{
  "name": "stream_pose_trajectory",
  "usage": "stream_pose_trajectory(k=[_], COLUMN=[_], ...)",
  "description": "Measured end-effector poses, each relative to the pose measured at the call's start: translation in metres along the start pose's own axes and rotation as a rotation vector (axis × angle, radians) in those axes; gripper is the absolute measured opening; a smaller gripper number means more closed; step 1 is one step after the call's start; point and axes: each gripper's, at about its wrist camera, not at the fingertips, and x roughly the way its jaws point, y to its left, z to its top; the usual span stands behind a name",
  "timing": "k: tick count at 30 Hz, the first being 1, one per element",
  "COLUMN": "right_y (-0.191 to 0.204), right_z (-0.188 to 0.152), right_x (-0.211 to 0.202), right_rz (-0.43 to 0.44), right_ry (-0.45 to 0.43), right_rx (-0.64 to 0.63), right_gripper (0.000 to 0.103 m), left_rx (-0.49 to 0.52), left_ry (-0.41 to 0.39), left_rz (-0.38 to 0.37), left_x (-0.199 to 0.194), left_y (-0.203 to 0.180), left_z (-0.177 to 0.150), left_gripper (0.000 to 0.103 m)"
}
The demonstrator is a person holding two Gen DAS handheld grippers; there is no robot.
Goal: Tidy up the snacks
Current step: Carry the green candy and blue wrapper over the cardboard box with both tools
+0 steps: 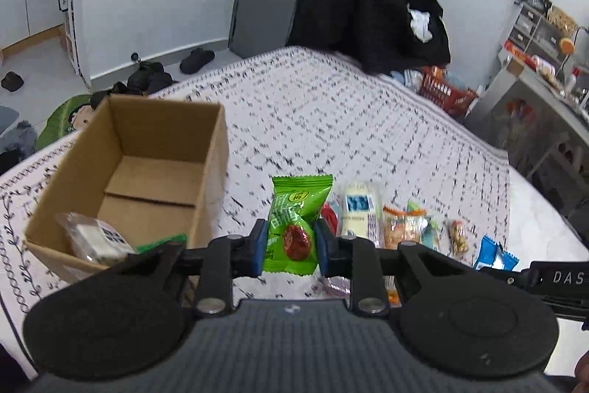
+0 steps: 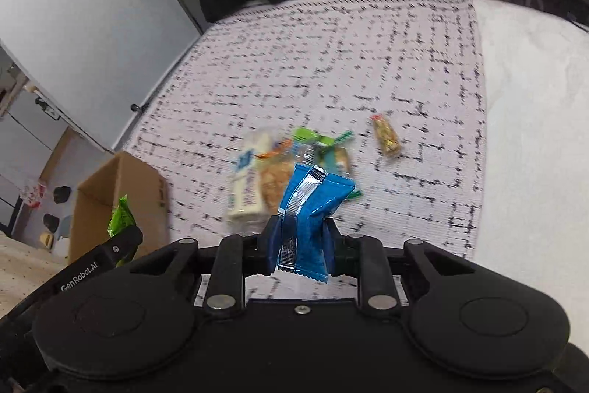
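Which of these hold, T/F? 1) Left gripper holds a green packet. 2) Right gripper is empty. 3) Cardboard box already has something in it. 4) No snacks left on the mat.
1) True: the left gripper is clamped on the green packet.
2) False: the right gripper pinches a blue packet.
3) True: a clear-wrapped pack lies inside the cardboard box.
4) False: several remain, including a white bar and a small nut pack.

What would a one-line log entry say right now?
left gripper: shut on green snack packet | right gripper: shut on blue snack packet | brown cardboard box: partly filled
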Motion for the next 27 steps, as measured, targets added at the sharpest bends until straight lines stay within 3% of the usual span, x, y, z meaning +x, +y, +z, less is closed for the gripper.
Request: stream_pose_trajectory(k=[16,27], right_y=[0.071,0.118], right_z=[-0.001,-0.004], right_x=[-0.018,-0.014], right_rz=[0.082,0.124], right_ry=[-0.05,-0.055], right_rx=[-0.063,-0.111], right_gripper=[0.023,0.023], left_rx=[-0.046,-0.094], left_ry=[-0.09,-0.104], left_rz=[0.025,0.045], left_x=[-0.037,-0.042], left_y=[0.054,0.096], left_z=[0.035,0.044], left_gripper=[0.026,0.026])
